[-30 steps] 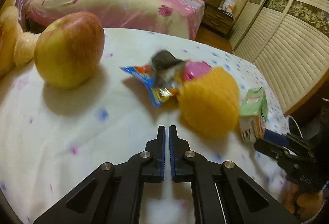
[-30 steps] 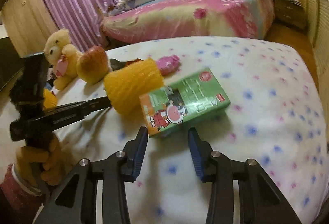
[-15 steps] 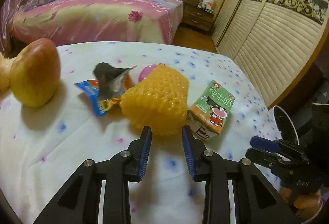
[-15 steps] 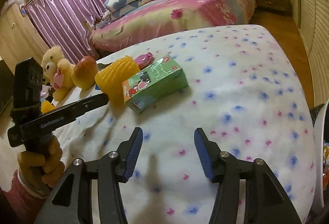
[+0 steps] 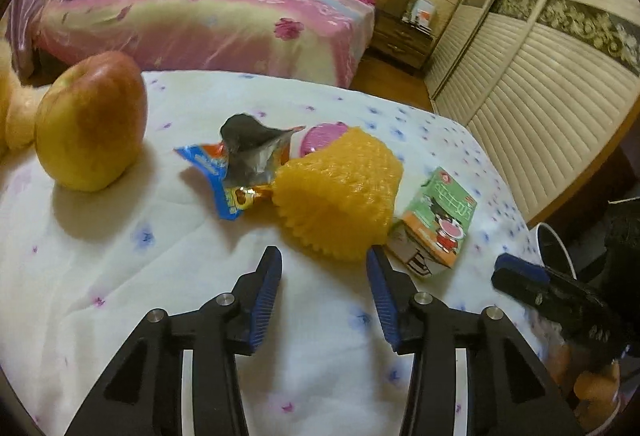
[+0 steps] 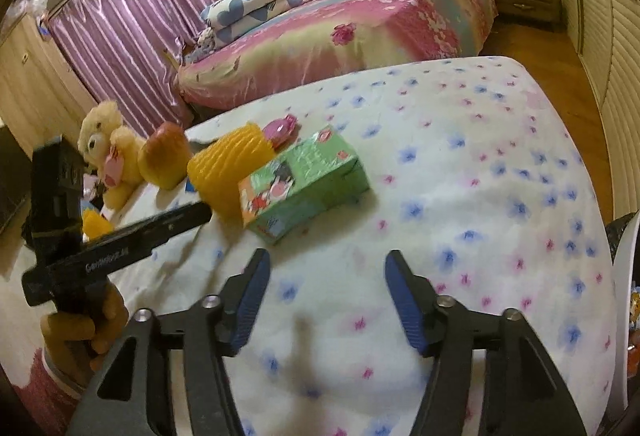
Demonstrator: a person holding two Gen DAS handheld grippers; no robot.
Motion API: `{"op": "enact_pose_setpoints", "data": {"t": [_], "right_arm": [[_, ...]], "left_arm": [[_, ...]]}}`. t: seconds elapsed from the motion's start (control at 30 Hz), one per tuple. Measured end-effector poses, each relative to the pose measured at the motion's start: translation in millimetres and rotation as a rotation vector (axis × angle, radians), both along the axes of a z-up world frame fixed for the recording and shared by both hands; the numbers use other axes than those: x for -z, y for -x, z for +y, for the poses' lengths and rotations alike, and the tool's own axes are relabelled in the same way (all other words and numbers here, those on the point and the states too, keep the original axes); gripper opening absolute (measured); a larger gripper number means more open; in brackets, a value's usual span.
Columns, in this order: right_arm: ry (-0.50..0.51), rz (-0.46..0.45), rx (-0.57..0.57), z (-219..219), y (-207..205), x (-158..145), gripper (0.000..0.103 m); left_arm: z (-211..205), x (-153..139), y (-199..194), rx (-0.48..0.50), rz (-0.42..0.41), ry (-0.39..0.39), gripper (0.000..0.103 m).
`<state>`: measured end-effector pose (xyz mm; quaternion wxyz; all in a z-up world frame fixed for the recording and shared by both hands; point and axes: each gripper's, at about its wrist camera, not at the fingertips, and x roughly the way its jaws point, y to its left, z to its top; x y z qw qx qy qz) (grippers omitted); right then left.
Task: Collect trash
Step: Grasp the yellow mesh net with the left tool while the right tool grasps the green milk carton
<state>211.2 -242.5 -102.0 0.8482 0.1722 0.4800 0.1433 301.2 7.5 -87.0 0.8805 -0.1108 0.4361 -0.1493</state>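
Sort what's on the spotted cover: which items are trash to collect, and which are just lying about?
Trash: foam net, milk carton, snack wrapper, pink wrapper. The open left gripper faces the net.

Lying about: apple, teddy bear.

On the flowered white quilt (image 5: 120, 276) lie one apple (image 5: 91, 121), one torn snack wrapper (image 5: 240, 163), one yellow foam fruit net (image 5: 340, 191), one green milk carton (image 5: 438, 220) and one pink round item (image 5: 320, 133) (half hidden behind the net, so its kind cannot be told). One teddy bear (image 6: 106, 147) sits at the quilt's edge, and one white bin (image 5: 556, 248) stands past its corner. Two grippers show, the left gripper (image 5: 324, 268) and the right gripper (image 6: 326, 272), each with two blue-padded fingers set apart.
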Motion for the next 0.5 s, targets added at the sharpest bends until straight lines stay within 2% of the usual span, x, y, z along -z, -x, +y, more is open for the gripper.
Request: {"op": "enact_pose_setpoints", "data": {"t": [0.03,0.1,0.13,0.17,0.23,0.33,0.37,0.43,0.5], "right_arm": [[-0.009,-0.004,0.006,-2,-4,-1,0.066],[-0.033,-0.022,-0.024,-1,-15,-2,0.077],[-0.036,-0.031,-0.057,2,-21,-3,0.089],[-0.032,-0.042,-0.104,6,-27,-4,0.093],[0.011,-0.068,-0.201,19,-34,-8,0.093],[0.143,-0.124,-0.311,41,-39,-13,0.097],[0.178,-0.140,-0.337,47,-40,-14,0.100],[0.252,-0.153,-0.376,56,-44,-11,0.101],[0.275,-0.135,-0.400,61,-53,-3,0.101]], "left_arm": [[1,0,1,0.001,0.000,0.001,0.044],[1,-2,5,0.013,-0.008,-0.016,0.047],[2,-2,8,0.018,-0.013,-0.031,0.047],[4,-2,10,0.022,-0.015,-0.047,0.047],[10,-2,15,0.025,-0.011,-0.061,0.048],[22,0,19,0.006,-0.001,-0.060,0.048],[24,1,19,-0.001,0.005,-0.057,0.049],[29,2,17,-0.014,0.011,-0.057,0.049],[32,1,13,-0.023,0.015,-0.053,0.049]]}}
